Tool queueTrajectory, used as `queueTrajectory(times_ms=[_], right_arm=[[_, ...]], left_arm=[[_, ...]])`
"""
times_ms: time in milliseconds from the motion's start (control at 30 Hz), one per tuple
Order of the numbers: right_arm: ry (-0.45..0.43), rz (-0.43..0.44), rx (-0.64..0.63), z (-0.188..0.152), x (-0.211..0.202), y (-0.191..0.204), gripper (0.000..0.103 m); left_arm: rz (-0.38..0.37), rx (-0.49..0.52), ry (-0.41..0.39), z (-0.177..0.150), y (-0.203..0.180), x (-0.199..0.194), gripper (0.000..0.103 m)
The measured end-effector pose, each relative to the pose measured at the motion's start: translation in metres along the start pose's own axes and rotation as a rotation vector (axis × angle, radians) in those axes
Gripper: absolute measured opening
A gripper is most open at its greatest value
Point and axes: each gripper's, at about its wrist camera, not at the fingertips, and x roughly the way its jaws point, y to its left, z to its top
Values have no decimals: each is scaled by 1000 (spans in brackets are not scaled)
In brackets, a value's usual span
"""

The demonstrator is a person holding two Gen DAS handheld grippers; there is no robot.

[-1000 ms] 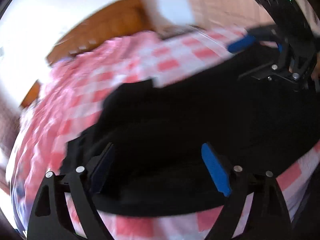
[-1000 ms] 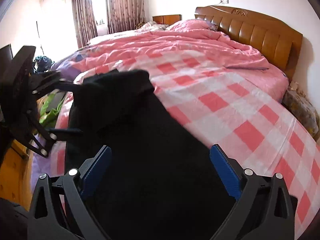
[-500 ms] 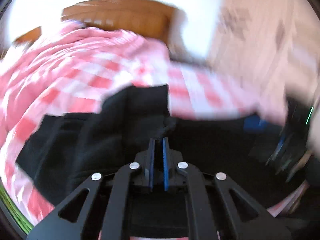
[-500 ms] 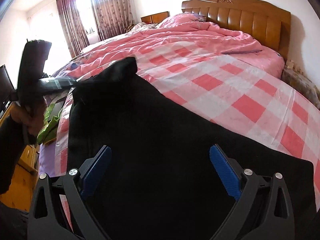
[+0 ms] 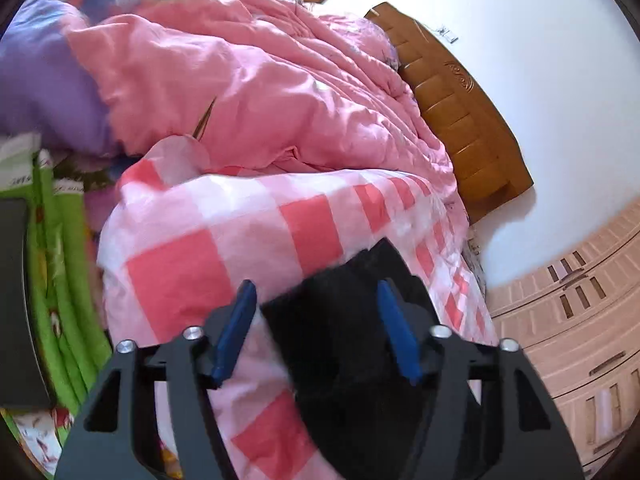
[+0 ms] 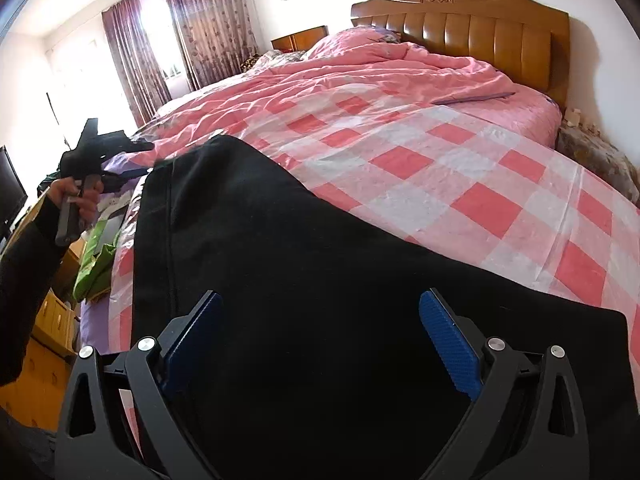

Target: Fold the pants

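Black pants (image 6: 300,272) lie flat on the pink checked cover (image 6: 460,168) of a bed. My right gripper (image 6: 320,320) is open and empty, hovering low over the near part of the pants. In the left wrist view my left gripper (image 5: 316,312) is open and empty, above the far corner of the pants (image 5: 360,320), which lies between its blue pads. The left gripper also shows in the right wrist view (image 6: 104,148), raised at the bed's left edge beyond the pants' far end.
A rumpled pink duvet (image 5: 240,72) covers the far half of the bed, against a wooden headboard (image 6: 460,28). Green bags (image 6: 96,264) and a wooden cabinet (image 6: 44,344) stand at the bed's left side. A wardrobe (image 5: 580,340) lines the right wall.
My left gripper, shut half a second ago, has opened and swung away toward the bed's left edge. The pants' raised far end now lies flat. My right gripper stayed open over the pants.
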Motion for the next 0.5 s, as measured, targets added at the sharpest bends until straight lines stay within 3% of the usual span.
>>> queueTrajectory(times_ms=[100, 167, 200, 267, 400, 500], right_arm=[[20, -5, -70, 0, -1, 16, 95], [31, 26, -131, 1, -1, 34, 84], [35, 47, -166, 1, -1, 47, 77], [36, 86, -206, -1, -1, 64, 75], [58, 176, -291, -9, 2, 99, 64], [93, 197, -362, -19, 6, 117, 62]], left_arm=[[-20, 113, 7, -22, -19, -9, 68], [-42, 191, 56, -39, -35, -4, 67], [-36, 232, 82, -46, -43, 1, 67], [20, 278, 71, -51, -51, 8, 66], [11, 238, 54, -52, -44, 8, 61], [21, 223, 56, -49, -41, 12, 50]])
